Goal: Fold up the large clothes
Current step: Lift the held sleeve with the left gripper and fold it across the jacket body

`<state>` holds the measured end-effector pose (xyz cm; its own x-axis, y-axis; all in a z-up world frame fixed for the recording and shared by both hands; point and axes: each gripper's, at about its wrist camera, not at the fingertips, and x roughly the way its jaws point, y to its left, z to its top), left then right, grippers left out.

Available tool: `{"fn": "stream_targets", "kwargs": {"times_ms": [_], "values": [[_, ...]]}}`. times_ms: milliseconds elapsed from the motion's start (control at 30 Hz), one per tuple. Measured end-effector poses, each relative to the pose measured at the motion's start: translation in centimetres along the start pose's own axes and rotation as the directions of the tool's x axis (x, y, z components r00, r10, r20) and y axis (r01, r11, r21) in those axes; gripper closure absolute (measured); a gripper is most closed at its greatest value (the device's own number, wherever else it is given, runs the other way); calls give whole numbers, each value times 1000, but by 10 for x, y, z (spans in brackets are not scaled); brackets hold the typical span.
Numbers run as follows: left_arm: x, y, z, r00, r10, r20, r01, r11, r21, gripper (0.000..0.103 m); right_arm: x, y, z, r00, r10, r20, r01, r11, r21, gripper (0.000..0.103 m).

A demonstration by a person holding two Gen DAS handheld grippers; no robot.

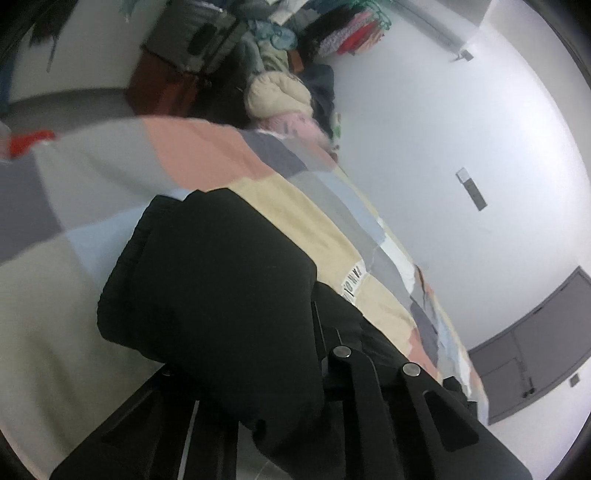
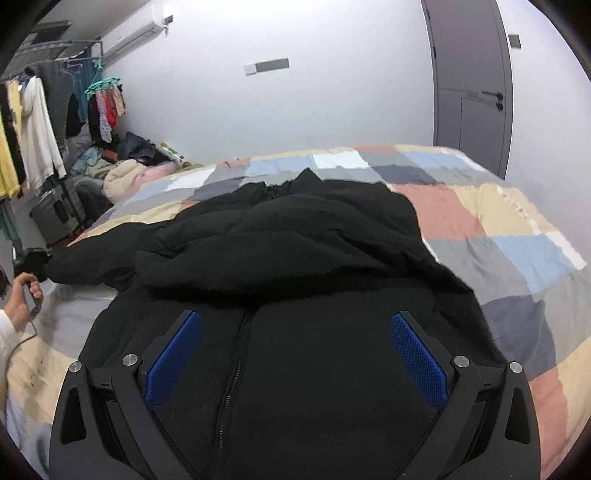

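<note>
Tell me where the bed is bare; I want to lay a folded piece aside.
Free: patchwork quilt between the black jacket and the door side. Crowded: the clothes pile under the hanging rack.

Jacket (image 2: 295, 236) on bed (image 2: 498, 236); clothes pile (image 2: 122, 173) beyond bed's far left corner; door (image 2: 472, 85) behind bed.

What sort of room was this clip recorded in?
Most likely a bedroom: a bed with a patchwork quilt, a rail of hanging clothes beside a suitcase, and a wall air conditioner.
</note>
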<state>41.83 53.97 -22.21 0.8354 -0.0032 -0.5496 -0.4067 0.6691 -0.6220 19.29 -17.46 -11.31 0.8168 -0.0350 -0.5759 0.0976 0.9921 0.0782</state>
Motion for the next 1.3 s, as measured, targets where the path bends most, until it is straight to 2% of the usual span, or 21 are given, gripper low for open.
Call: {"fn": "stream_targets", "kwargs": {"times_ms": [100,333,400,533,767,1033,1200,1300], "values": [[-24,-13,-1,999,36,25,-37,999,39,94,-11,0,-3,1000,28,14,-28,1000,-4,0],[-83,-58,-8,996,53,65,-60,992,113,95,-27,-6,-16,997,70,12,-70,997,-11,0],[-100,-71,-10,996,51,72,-60,990,130,95,-32,-7,-21,996,91,14,-91,996,-11,0],[-135,-107,-19,993,26,115,-49,978,203,95,-39,-13,-29,997,73,27,-72,997,-25,0],[-178,-163,-31,992,2,123,-33,966,257,95,-47,-21,-26,991,126,51,-123,991,-47,0],[-209,-229,-46,991,-23,134,-25,939,342,95,-60,-36,-20,986,139,91,-134,989,-59,0],[-228,-280,-65,991,-30,131,-30,901,432,95,-71,-43,-18,984,129,126,-122,990,-63,0],[-237,-316,-83,991,-50,121,-15,875,485,95,-74,-49,-21,984,132,119,-126,990,-56,0]]}}
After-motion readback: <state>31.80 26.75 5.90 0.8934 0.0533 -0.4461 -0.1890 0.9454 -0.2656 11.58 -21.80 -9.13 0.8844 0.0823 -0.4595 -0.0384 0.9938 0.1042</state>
